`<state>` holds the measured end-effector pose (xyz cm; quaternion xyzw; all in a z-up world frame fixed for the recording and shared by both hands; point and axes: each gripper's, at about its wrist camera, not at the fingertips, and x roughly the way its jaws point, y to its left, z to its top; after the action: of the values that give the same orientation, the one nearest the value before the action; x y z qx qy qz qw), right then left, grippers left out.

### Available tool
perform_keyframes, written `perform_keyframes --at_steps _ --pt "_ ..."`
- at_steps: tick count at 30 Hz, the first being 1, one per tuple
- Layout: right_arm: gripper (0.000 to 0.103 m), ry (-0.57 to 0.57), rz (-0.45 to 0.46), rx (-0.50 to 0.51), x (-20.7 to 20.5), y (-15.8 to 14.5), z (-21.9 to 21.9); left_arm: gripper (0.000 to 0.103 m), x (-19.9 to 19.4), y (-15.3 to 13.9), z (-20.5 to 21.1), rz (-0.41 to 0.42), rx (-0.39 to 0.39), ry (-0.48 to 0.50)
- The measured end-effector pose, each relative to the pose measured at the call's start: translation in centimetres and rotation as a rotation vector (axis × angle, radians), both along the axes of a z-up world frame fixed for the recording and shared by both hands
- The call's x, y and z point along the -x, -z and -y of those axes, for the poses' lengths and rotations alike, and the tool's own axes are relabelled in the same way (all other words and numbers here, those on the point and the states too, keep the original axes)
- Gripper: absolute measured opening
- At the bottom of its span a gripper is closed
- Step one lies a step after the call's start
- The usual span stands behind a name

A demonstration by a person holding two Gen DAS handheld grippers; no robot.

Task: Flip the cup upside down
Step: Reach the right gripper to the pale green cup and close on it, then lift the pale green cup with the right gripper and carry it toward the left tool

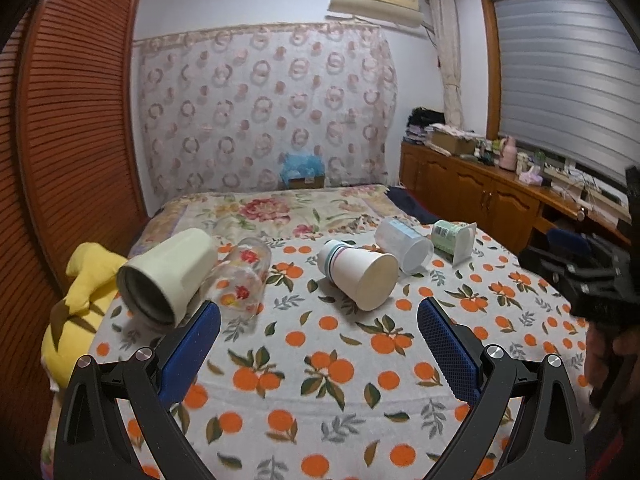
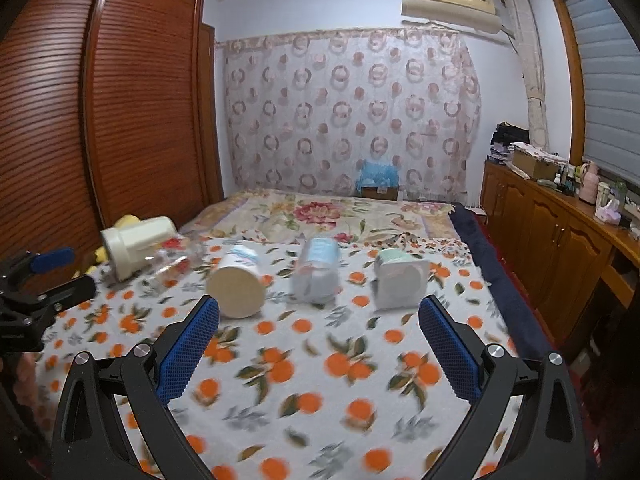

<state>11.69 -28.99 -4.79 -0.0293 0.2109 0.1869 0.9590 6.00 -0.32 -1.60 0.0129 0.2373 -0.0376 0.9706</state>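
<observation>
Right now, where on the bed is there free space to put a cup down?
The free patch is the orange-print blanket in front of the cup row, between it and both open grippers. The row is crowded: cream mug touches the floral glass; paper cup, clear cup and green-label cup lie close together. Beyond them, the floral bedspread looks bare.

Black-framed left gripper (image 1: 319, 320) and right gripper (image 2: 319, 320), blue textured pads (image 1: 448, 350), silver screws (image 1: 494, 351).

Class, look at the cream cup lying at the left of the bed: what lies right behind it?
Behind the cream cup lies a flowered glass on its side, partly covered by it. Whether they touch cannot be seen.
</observation>
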Motion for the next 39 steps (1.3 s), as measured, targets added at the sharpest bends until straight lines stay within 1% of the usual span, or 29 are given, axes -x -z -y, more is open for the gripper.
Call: perform_keyframes --at_steps 4,10,13,17,22,25,29,30,31,33,35,37,39 --pt "0.101 -0.003 -0.041 0.018 -3.6 -0.3 1.0 0.095 -2.2 0.3 0.3 -0.031 0.008 0.034" --pt "0.096 -0.02 -0.098 0.085 -8.8 -0.9 1.3 0.095 -4.8 0.5 0.8 -0.06 0.02 0.074" --pt "0.094 -0.032 -0.129 0.095 -11.1 -1.2 1.4 0.095 -6.0 0.6 1.1 -0.073 0.024 0.095" --pt "0.091 -0.045 -0.192 0.119 -15.0 -1.2 1.3 0.095 -7.4 0.6 1.7 -0.09 0.021 0.126" --pt "0.084 -0.066 -0.295 0.16 -19.3 -0.1 0.7 0.095 -8.9 1.1 2.2 -0.115 0.01 0.157" --pt "0.079 -0.075 -0.381 0.198 -22.3 1.5 0.1 0.095 -9.9 1.8 2.6 -0.142 0.01 0.17" --pt "0.072 -0.08 -0.485 0.224 -25.1 3.5 0.0 0.095 -10.6 2.5 2.7 -0.174 0.001 0.183" --pt "0.071 -0.085 -0.509 0.229 -25.6 3.8 -0.1 0.095 -10.7 2.7 2.7 -0.179 0.0 0.185" --pt "0.068 -0.098 -0.541 0.237 -26.1 4.3 -0.2 0.095 -10.7 2.8 2.7 -0.184 0.001 0.189" --pt "0.064 -0.102 -0.571 0.251 -26.5 4.8 -0.4 0.095 -10.7 3.1 2.7 -0.194 0.007 0.191" --pt "0.057 -0.111 -0.611 0.269 -26.8 5.3 -0.6 0.095 -10.6 3.3 2.5 -0.203 0.013 0.194" --pt "0.052 -0.106 -0.628 0.29 -26.9 5.5 -0.8 0.095 -10.6 3.5 2.6 -0.209 0.016 0.196" --pt "0.051 -0.103 -0.629 0.307 -26.6 5.5 -0.8 0.095 -10.5 3.5 2.5 -0.211 0.016 0.198"
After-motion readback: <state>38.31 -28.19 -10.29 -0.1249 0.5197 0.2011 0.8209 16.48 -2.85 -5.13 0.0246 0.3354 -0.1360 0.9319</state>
